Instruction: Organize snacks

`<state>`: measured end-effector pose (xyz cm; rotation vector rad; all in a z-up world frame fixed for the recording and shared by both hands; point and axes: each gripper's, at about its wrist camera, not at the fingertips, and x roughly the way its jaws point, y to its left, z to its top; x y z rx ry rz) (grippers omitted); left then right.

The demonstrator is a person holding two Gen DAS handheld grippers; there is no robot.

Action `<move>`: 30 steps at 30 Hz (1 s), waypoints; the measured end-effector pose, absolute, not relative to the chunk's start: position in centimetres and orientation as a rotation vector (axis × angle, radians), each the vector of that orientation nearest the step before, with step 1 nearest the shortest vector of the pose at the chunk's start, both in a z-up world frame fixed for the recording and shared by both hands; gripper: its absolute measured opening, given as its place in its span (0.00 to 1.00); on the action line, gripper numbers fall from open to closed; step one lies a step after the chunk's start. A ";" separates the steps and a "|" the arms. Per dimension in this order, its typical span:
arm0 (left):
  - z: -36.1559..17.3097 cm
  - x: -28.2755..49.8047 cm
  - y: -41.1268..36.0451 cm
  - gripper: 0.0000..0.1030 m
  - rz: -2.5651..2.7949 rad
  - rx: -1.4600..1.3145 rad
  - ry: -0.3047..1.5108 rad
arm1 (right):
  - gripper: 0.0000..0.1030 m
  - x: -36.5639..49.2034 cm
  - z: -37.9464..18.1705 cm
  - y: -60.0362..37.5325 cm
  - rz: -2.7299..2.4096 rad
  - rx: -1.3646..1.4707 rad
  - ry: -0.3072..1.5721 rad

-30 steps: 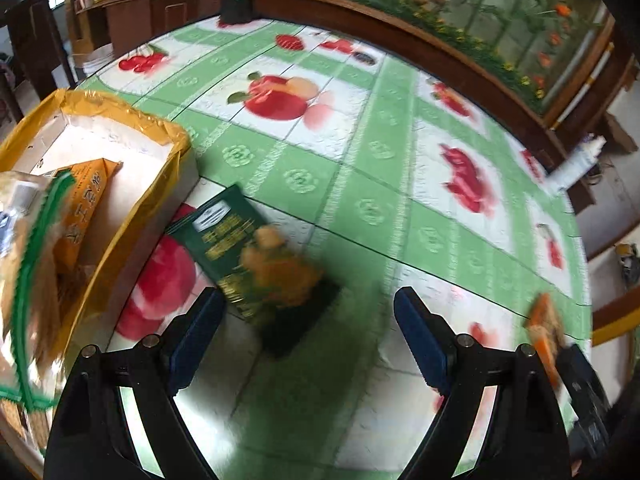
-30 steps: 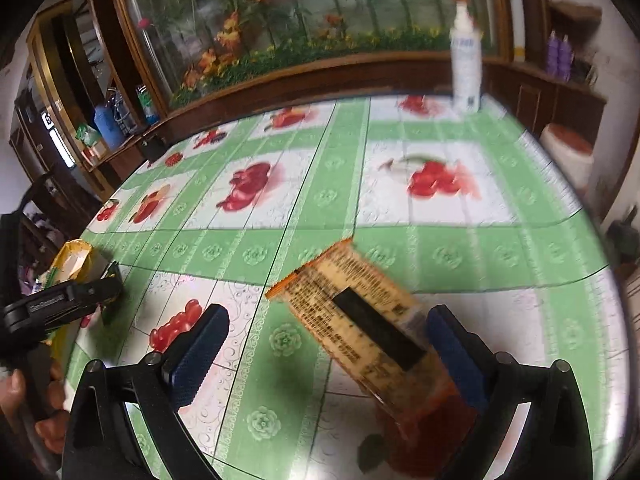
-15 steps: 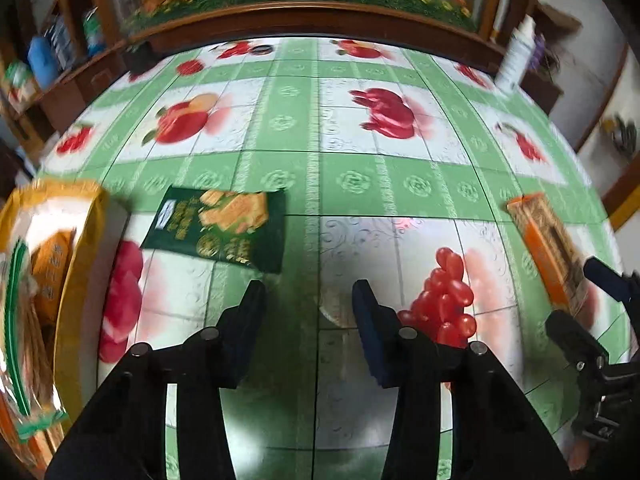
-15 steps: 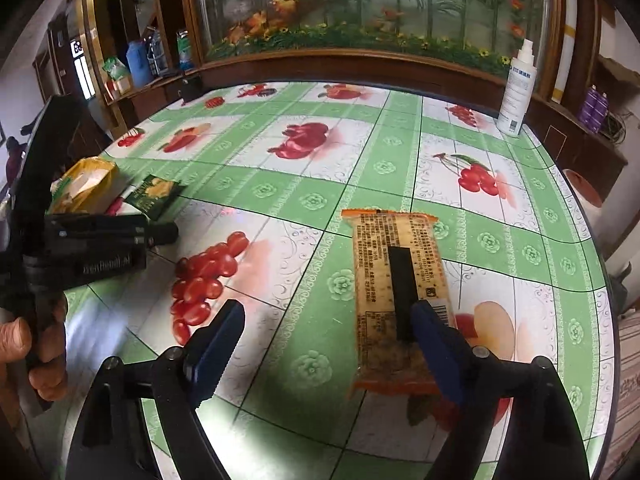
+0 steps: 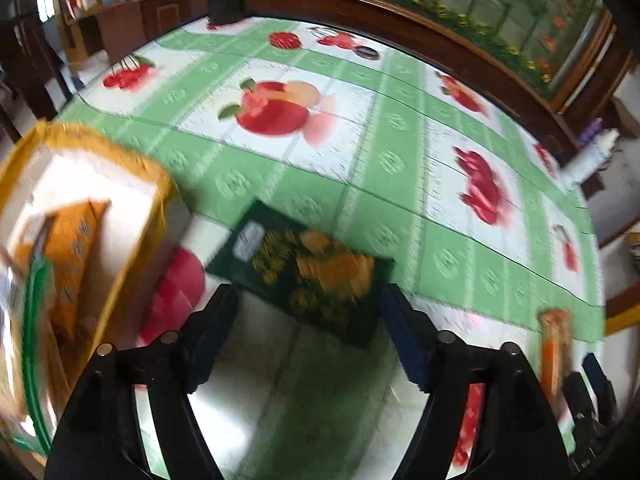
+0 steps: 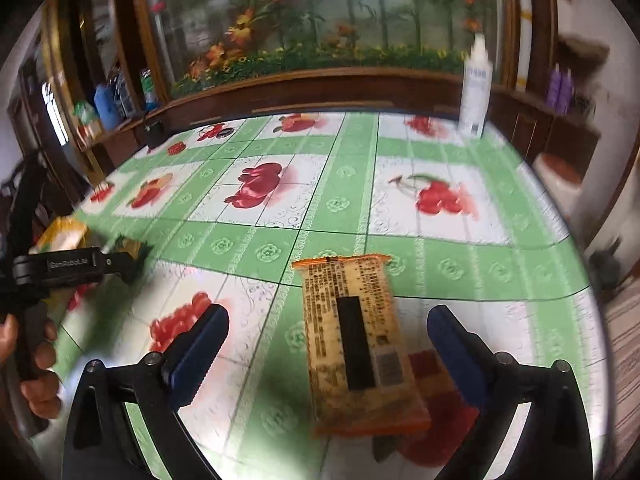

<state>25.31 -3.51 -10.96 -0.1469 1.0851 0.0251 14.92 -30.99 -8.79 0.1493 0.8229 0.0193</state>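
Both grippers have swung back over their packets after a half-second look across the table, and both sets of jaws, which had narrowed, are opening again. Left gripper: jaws apart and released, straddling the near end of the dark green snack packet, which lies flat on the green fruit-print tablecloth; pads not touching it. Just left of it stands the yellow-rimmed box, with an orange packet already inside. Right gripper: jaws wide, released, the orange-edged snack packet lying printed back up between them, untouched. The left hand shows at the left edge of the right wrist view. Reading: neither packet is gripped; each gripper looks lined up for a pick, with the box as the likely destination. Heavy blur in the left wrist view.
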 end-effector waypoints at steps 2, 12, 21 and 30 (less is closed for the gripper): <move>-11.2 26.0 -4.2 0.73 0.035 -0.069 1.078 | 0.98 15.7 -9.4 -31.3 0.029 0.181 0.839; -11.0 23.3 -5.9 0.40 -0.162 0.103 1.028 | 0.66 15.2 -11.7 -29.5 0.070 0.145 0.922; -10.6 21.8 -3.4 0.26 -0.226 -0.008 1.055 | 0.62 13.1 -11.4 -27.1 0.115 0.098 0.951; -10.7 24.1 -4.8 0.43 -0.157 -0.018 1.056 | 0.64 13.8 -11.5 -26.0 0.091 0.099 0.945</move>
